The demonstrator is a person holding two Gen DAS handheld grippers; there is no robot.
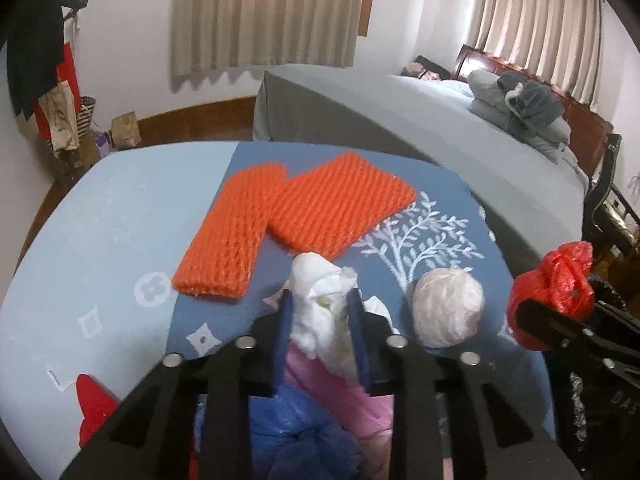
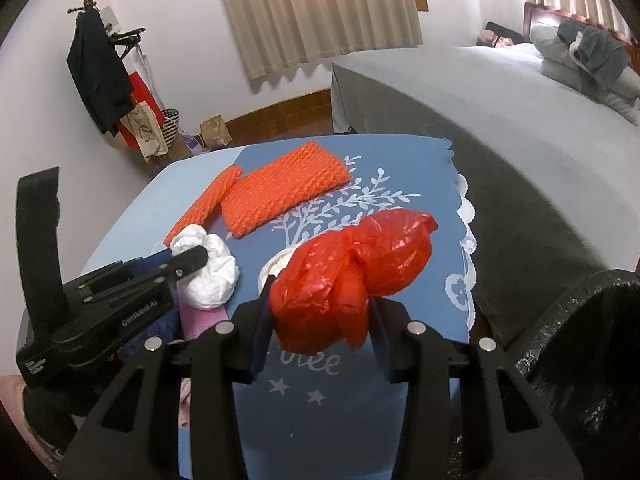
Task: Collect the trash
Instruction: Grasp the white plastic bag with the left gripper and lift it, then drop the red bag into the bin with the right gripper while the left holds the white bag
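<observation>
Left wrist view shows us the blue tablecloth (image 1: pixel 120 216) bearing two orange foam nets (image 1: pixel 296 216), side by side and overlapping, and near them a white wrapped ball (image 1: pixel 446 308). Our left gripper (image 1: pixel 324 336) is clamped on a crumpled white tissue wad (image 1: pixel 320 312). Our right gripper (image 2: pixel 320 320) pinches a knotted red plastic bag (image 2: pixel 348 276) above the cloth.

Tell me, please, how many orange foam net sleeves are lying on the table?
2. One orange sleeve lies toward the left, partly overlapped by the wider orange sleeve angled to its right, both on the far part of the table. No others show, though the grippers hide some surface.
</observation>
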